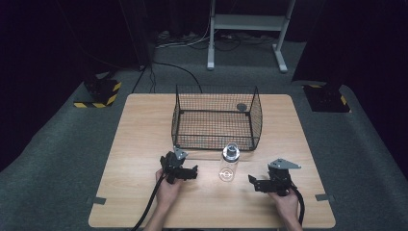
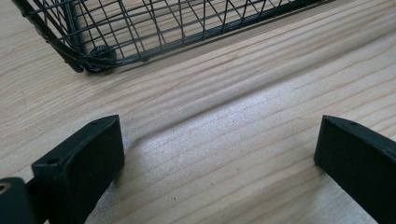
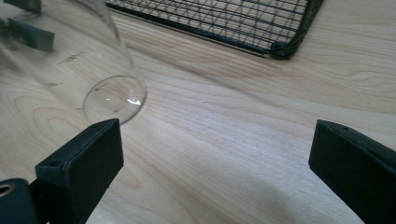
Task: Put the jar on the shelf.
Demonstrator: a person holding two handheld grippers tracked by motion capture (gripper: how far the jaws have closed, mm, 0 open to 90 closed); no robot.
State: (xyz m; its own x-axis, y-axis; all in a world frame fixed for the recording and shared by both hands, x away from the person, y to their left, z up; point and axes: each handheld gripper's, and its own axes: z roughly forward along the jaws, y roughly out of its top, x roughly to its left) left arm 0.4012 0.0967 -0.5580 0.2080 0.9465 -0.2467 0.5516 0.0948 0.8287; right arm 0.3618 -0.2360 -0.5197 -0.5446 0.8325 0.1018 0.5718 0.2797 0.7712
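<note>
My left tongs (image 1: 192, 173) and right tongs (image 1: 254, 183) both gape apart, holding nothing. The clear bottle (image 1: 229, 162) stands between them on the table (image 1: 144, 139), just near of the wire basket (image 1: 216, 120). I judge the reach is on; next, close around the bottle.

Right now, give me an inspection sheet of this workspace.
Surface: wooden table, bare wood between the things.
Job's things: clear bottle upright between the grippers; black wire basket behind it, apart from it; a small round thing inside.
Clutter: tape tabs at the table's near corners.
Grippers: left gripper and right gripper both open, holding nothing, aimed inward at the bottle.
Cables: one trails from each gripper; more on the floor.
Surroundings: grey carpet, white stand, striped blocks, dark curtains.
</note>
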